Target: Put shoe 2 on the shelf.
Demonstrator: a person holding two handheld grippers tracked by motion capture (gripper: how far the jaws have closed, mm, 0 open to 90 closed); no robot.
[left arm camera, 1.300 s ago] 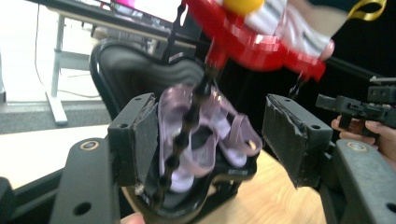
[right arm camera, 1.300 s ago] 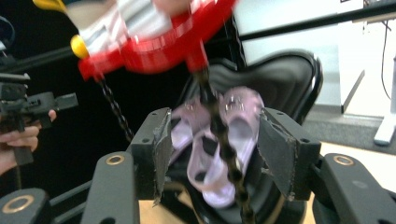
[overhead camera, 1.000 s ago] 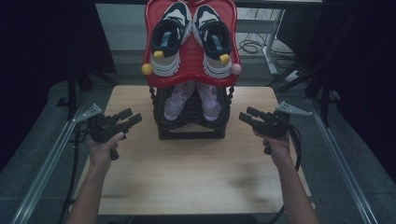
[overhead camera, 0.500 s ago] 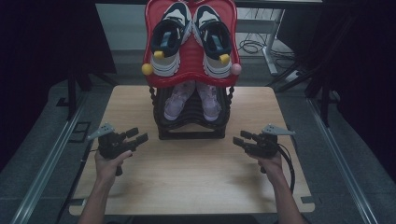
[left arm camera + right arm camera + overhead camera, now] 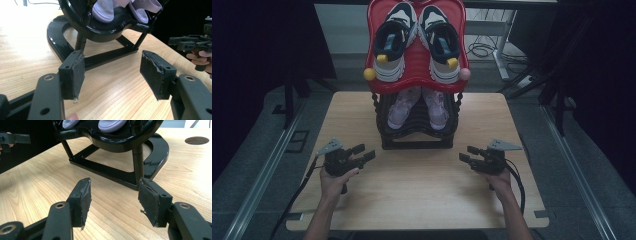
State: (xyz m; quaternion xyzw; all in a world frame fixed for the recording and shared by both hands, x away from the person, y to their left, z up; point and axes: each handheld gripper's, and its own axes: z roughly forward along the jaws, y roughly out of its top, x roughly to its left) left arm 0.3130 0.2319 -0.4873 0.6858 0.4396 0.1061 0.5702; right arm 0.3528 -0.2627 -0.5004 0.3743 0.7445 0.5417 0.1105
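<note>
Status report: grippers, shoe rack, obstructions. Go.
Left gripper and right gripper: jaws open, empty, low over the table. Shoe rack untouched between them, pink shoes on lower tier. Nothing in the way.

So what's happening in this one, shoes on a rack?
A person sits at a wooden table with a left gripper and a right gripper, one in each hand. Both grippers are open, empty and low over the table, pointing in toward a black shoe rack. The rack's red top tier carries a pair of white and dark sneakers; a pair of pale pink shoes sits on the lower tier. Nothing is being touched at this moment.
</note>
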